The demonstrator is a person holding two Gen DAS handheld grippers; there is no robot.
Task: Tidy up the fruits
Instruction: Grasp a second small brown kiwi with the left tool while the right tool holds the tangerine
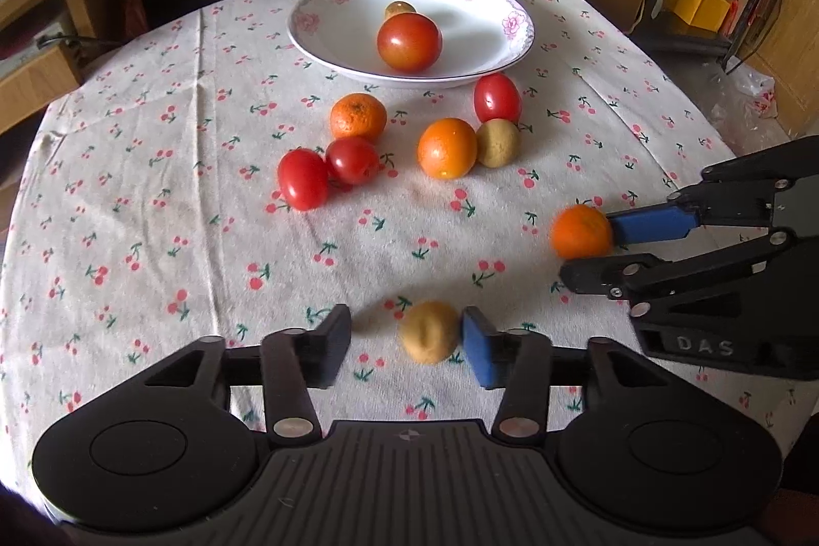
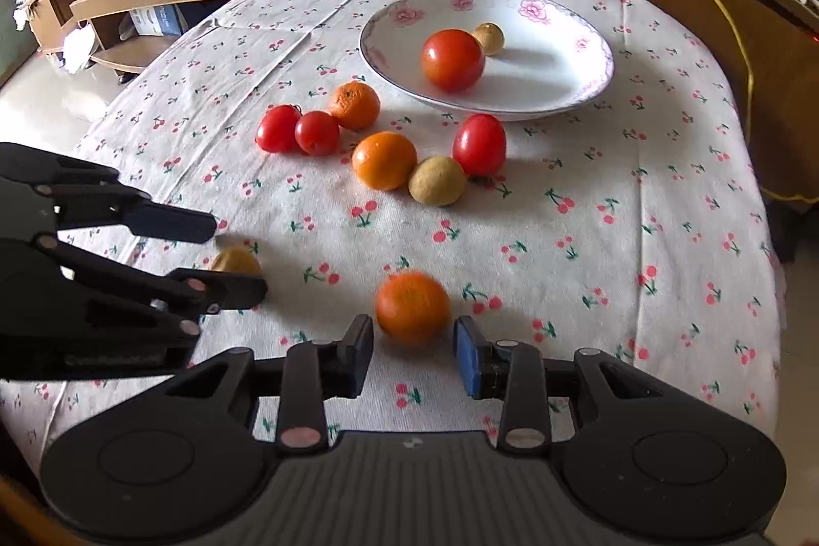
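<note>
Both tongs are spread wide: the left tongs (image 1: 404,344) flank a small tan round fruit (image 1: 429,332), the right tongs (image 2: 413,354) a blurred orange mandarin (image 2: 412,306) at lower centre, which could be rolled away if nudged by one pad first.

A tight cluster of red tomatoes (image 1: 327,170), round oranges (image 2: 384,160) and a tan fruit (image 2: 436,180) blocks the straight path to the white flower-rimmed ceramic bowl (image 1: 327,49), while open cherry-print tablecloth (image 2: 640,249) on either side of the cluster leaves passage toward the rim
</note>
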